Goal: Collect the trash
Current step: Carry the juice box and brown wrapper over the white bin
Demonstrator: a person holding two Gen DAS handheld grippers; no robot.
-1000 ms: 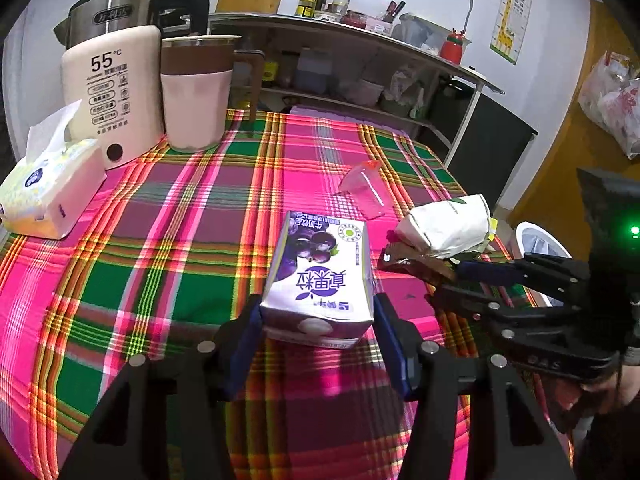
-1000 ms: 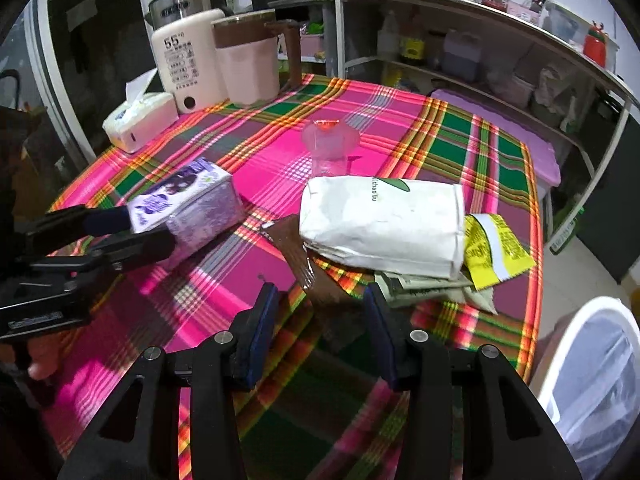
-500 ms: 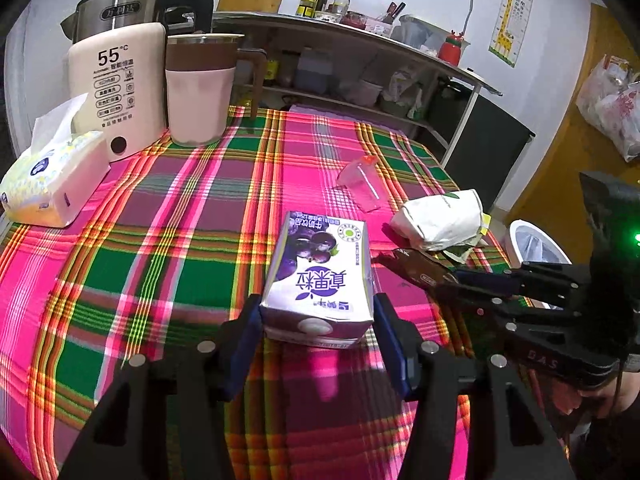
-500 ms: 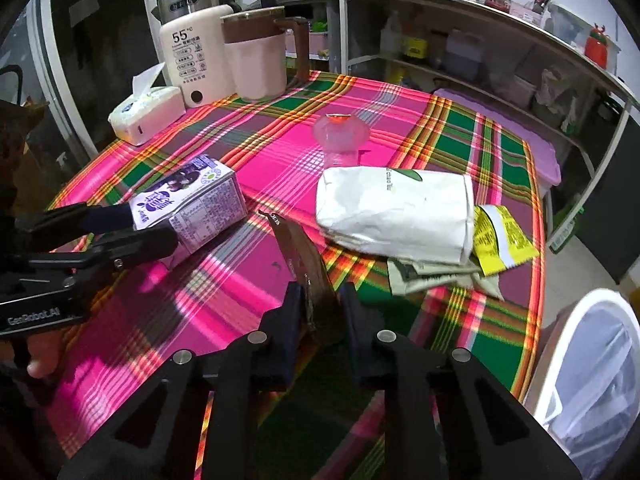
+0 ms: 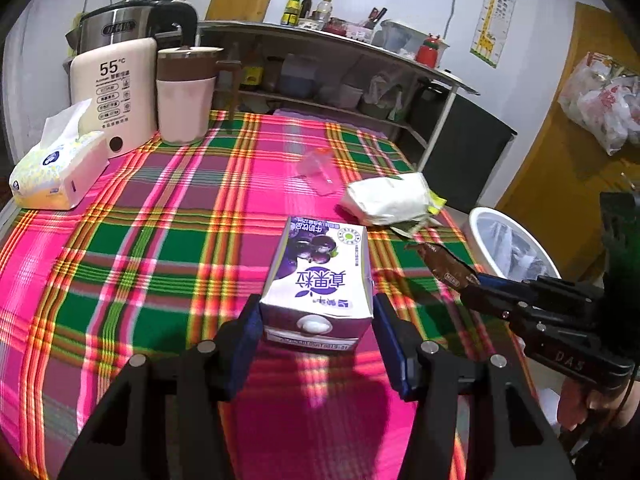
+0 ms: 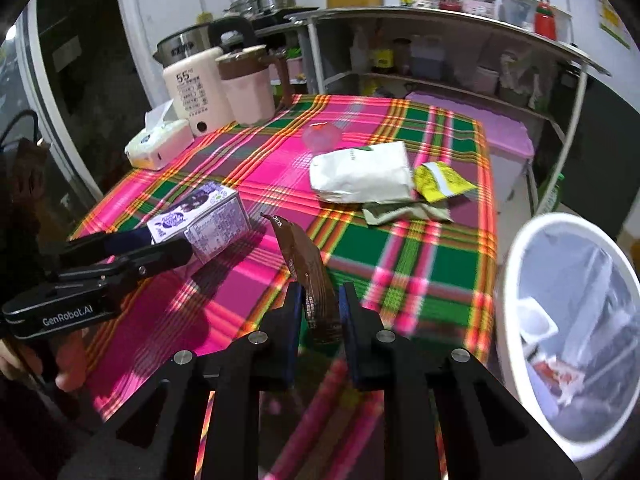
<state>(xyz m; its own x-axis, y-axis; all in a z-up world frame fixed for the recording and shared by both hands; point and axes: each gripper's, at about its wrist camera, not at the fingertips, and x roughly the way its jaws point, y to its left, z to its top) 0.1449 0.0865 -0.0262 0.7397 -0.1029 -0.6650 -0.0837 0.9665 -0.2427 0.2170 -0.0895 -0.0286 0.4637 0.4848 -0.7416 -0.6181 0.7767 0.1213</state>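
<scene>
My left gripper (image 5: 316, 312) is shut on a purple drink carton (image 5: 320, 276) and holds it over the plaid tablecloth; the carton also shows in the right wrist view (image 6: 204, 220). My right gripper (image 6: 319, 308) is shut on a brown wrapper (image 6: 306, 268), lifted off the table; the wrapper also shows in the left wrist view (image 5: 442, 266). A white bag (image 6: 360, 176), a yellow packet (image 6: 440, 180), a grey-green wrapper (image 6: 404, 212) and a clear pink cup (image 6: 322, 136) lie on the table. A white trash bin (image 6: 516, 248) with a plastic liner stands at the right, off the table's edge.
A white kettle base (image 5: 116, 96), a pink jug (image 5: 184, 100) and a tissue box (image 5: 56, 168) stand at the table's far left. A metal shelf unit (image 5: 360, 76) runs behind the table. The table's right edge (image 6: 490, 200) borders the bin.
My right gripper closed on the brown wrapper, lifted it off the table and moved back toward the bin. My left gripper kept hold of the carton and drew back a little.
</scene>
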